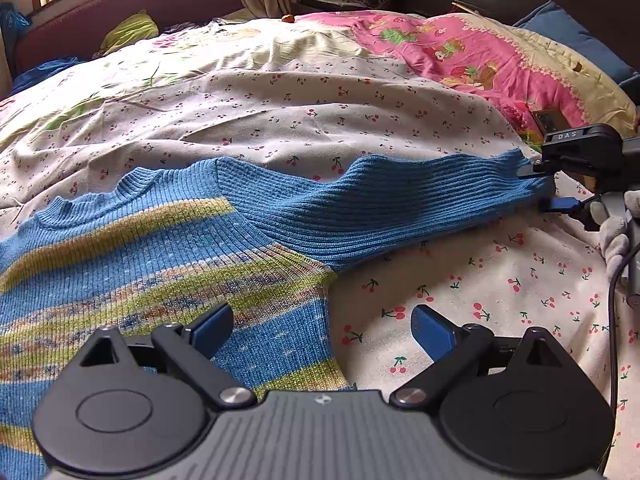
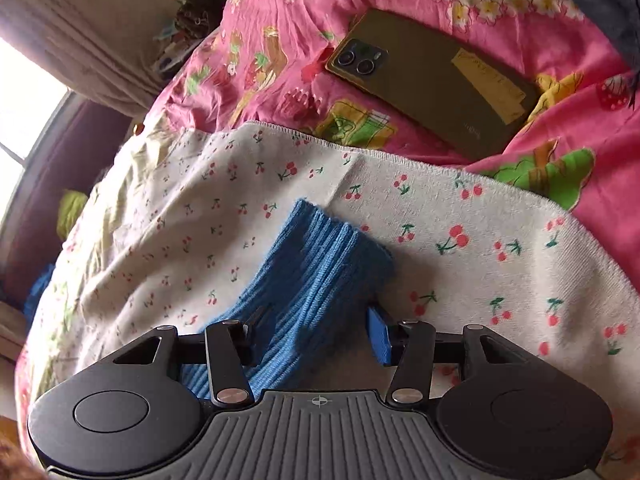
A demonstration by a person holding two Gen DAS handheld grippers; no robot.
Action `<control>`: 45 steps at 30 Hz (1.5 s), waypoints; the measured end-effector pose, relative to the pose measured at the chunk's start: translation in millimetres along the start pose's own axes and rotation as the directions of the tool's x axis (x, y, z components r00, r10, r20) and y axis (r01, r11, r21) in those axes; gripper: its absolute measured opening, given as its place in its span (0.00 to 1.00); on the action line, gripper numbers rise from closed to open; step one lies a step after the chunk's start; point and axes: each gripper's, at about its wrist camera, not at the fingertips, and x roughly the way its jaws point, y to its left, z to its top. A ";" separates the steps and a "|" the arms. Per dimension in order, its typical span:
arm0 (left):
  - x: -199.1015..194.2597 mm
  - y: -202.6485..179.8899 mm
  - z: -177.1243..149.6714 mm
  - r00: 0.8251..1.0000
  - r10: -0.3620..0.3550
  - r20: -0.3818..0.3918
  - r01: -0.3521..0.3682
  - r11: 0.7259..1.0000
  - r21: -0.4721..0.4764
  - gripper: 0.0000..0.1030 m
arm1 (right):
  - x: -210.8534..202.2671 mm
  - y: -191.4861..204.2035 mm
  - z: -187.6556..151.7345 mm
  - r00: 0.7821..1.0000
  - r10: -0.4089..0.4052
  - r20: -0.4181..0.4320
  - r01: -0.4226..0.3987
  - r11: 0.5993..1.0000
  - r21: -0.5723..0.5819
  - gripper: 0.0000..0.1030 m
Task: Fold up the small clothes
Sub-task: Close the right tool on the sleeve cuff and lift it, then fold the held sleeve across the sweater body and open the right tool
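Blue ribbed knit sweater with green-yellow stripes point(image 1: 168, 264) | flat on cherry-print bed sheet point(image 1: 480, 280) | sleeve point(image 1: 400, 208) runs lengthwise toward right gripper point(image 2: 316, 332), nearer hand | cuff point(image 2: 332, 240) lies between its parted fingers, unclamped | left gripper point(image 1: 324, 328) wide open, empty, over the body's side edge.

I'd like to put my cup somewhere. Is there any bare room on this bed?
Bare cherry-print sheet lies below the sweater's blue sleeve, and more beyond its collar. Crowded: the right gripper at the cuff, and the phone on the pink quilt.
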 end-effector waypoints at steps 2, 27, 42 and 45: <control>-2.5 3.0 -0.8 1.000 0.004 0.004 -0.004 1.000 -0.002 1.00 | 4.5 -0.5 -3.4 0.999 0.048 0.004 -0.048 0.998 0.030 0.20; -107.4 214.7 -106.8 0.949 0.303 0.089 -0.255 0.901 -0.351 1.00 | 0.5 336.1 -362.7 0.885 0.239 -0.399 -0.462 0.355 -0.812 0.07; -105.6 250.6 -131.3 0.965 0.238 0.112 -0.157 0.862 -0.482 1.00 | -1.3 344.1 -405.3 0.902 0.190 -0.388 -0.415 0.126 -0.901 0.16; -106.1 255.1 -133.6 0.965 0.237 0.112 -0.151 0.852 -0.501 1.00 | -9.4 342.5 -411.9 0.885 0.197 -0.421 -0.437 0.041 -0.899 0.17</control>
